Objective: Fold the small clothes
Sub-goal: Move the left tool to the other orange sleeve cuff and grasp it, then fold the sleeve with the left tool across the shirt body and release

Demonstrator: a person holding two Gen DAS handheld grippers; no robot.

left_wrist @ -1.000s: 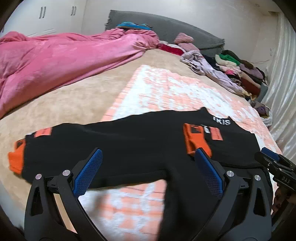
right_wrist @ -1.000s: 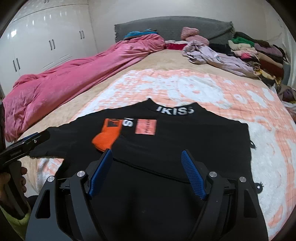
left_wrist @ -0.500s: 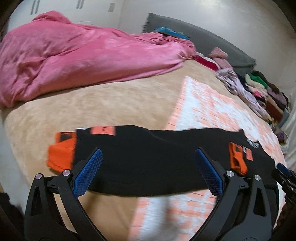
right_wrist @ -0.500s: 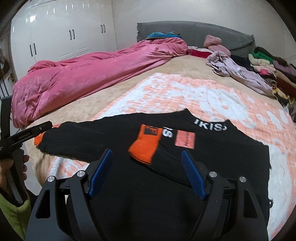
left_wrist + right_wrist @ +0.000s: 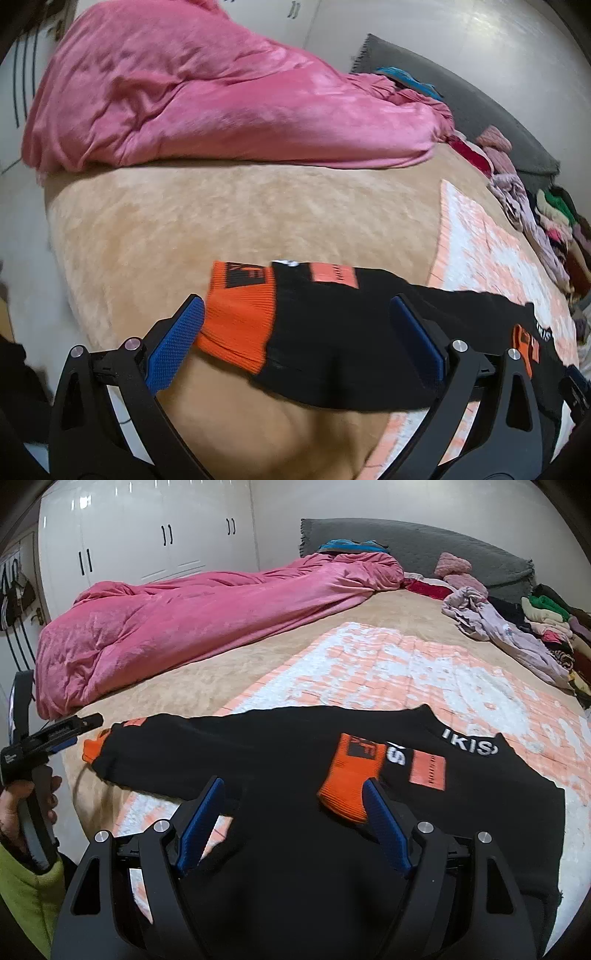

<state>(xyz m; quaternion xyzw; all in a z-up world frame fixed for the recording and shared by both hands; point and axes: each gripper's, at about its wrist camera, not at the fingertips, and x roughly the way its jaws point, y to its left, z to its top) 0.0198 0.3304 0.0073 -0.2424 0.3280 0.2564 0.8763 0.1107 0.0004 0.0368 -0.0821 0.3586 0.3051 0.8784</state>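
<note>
A black sweatshirt [image 5: 295, 746] lies flat on a peach-and-white mat [image 5: 388, 664]. One sleeve is folded across its chest, its orange cuff [image 5: 349, 779] lying near the white neck lettering. The other sleeve [image 5: 351, 332] stretches left onto the beige bed cover and ends in an orange cuff [image 5: 240, 321]. My left gripper [image 5: 295, 332] is open just above that cuff, and the blue pads [image 5: 177, 339] do not touch the cloth. It also shows in the right wrist view as the left gripper [image 5: 55, 734], held by a hand. My right gripper [image 5: 293, 812] is open over the sweatshirt's body.
A pink duvet [image 5: 184, 627] is heaped along the bed's far left side. A pile of clothes [image 5: 546, 627] lines the right side beside a grey headboard [image 5: 424, 550]. White wardrobes [image 5: 147, 546] stand behind. The bed's edge [image 5: 62, 266] drops off left of the cuff.
My left gripper has swept left along the outstretched sleeve, from the sweatshirt's body to its orange cuff, and rolled. My right gripper has shifted left as well. The sweatshirt has not moved.
</note>
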